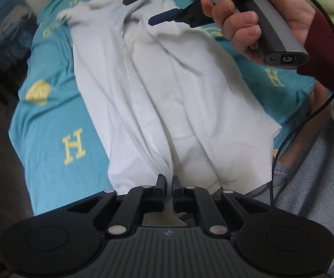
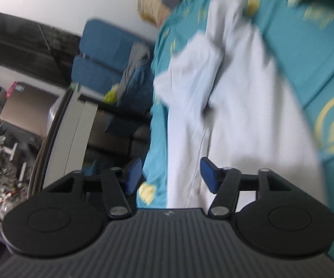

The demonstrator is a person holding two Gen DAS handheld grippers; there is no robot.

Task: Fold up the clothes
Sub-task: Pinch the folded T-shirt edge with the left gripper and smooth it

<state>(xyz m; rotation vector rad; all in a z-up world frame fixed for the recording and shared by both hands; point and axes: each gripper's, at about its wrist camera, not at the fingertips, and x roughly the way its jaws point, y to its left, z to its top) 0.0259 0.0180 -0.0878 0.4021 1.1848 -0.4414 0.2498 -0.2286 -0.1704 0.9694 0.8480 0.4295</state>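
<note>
A white garment [image 1: 162, 88] lies lengthwise on a teal bed sheet [image 1: 55, 106] with yellow letters. My left gripper [image 1: 169, 180] is shut on the garment's near edge, and the cloth bunches into folds at the fingers. My right gripper [image 1: 148, 8] shows in the left wrist view, held in a hand above the garment's far end, jaws apart and empty. In the blurred right wrist view my right gripper [image 2: 170, 173] is open over the white garment [image 2: 236, 106], near its left edge on the teal sheet [image 2: 306, 69].
The bed's left edge drops to a cluttered floor with a blue chair [image 2: 102, 55], a cardboard box [image 2: 25, 106] and a grey cabinet [image 2: 74, 125]. A black cable [image 1: 306, 125] hangs from the right hand. The person's grey trousers [image 1: 310, 185] are at the near right. A green blanket [image 1: 324, 2] lies at the far right.
</note>
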